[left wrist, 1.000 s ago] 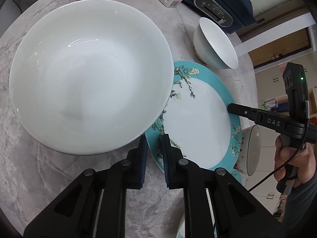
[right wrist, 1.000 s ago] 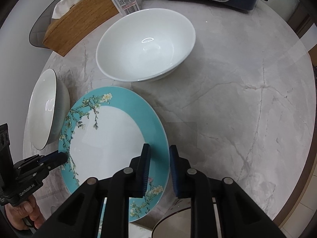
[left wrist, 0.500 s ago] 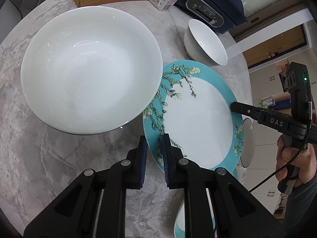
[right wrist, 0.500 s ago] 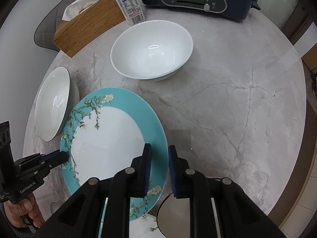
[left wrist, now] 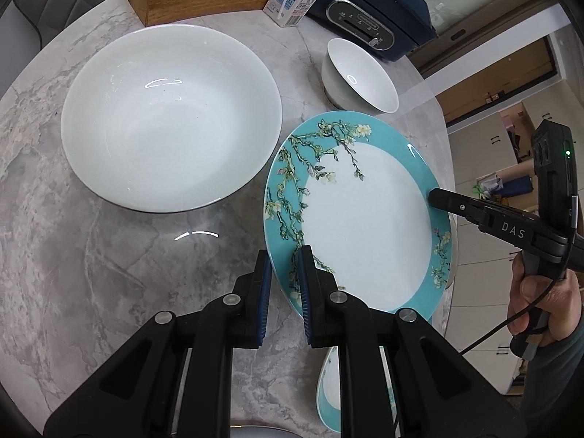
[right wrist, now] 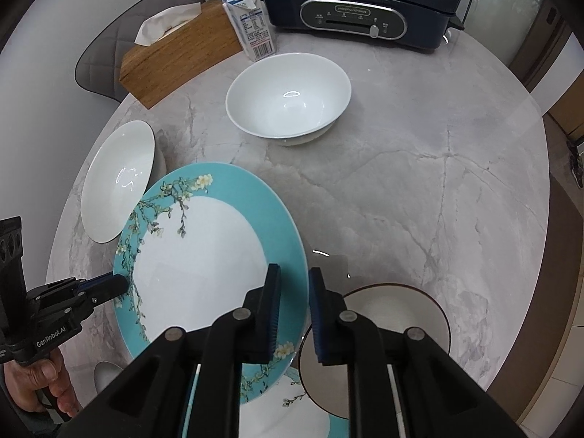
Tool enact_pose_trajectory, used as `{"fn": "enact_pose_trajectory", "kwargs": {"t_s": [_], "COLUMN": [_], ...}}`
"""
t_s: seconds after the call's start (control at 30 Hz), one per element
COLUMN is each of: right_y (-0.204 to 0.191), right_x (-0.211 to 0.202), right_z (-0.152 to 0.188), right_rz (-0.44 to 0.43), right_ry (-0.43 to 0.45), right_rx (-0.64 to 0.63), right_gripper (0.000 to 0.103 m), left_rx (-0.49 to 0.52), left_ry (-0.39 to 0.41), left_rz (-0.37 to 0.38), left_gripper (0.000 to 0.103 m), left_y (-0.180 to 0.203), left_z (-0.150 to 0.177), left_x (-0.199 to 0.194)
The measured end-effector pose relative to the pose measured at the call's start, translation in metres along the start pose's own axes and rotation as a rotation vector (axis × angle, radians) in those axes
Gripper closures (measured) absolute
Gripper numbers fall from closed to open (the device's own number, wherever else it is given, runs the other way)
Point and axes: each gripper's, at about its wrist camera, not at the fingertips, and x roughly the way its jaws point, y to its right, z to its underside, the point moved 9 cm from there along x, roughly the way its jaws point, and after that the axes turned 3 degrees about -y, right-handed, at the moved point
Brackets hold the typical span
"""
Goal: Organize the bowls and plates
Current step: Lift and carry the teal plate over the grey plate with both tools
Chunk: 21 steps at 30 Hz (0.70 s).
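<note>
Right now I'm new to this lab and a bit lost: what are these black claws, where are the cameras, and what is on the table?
There is no robot here. A person holds a tool in each hand. Each tool has two fingers and a wide-angle camera looking forward along them. One picture comes from the left tool, the other from the right tool, and each view also shows the other tool across the plate.

Both tools clamp opposite rims of a teal plate, which seems to be lifted off the marble table.

On the table are a wide bowl, a smaller bowl, a tissue box, a milk carton, a dark appliance and a brown-rimmed plate.
</note>
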Motion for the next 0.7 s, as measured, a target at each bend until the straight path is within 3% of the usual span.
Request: {"fn": "enact_pose_trajectory", "kwargs": {"t_s": [0.7], "right_y": [-0.06], "right_x": [-0.039], "right_z": [0.063], "right_rz": [-0.043], "right_ry": [0.077], "right_rx": [-0.018], "right_gripper": [0.088], "left_rx": [0.056], "left_ry": [0.029], "left_rz": [-0.022], "left_gripper": [0.091], "left_y": [-0.023], "left_z": [0.07], "left_x": [-0.061]}}
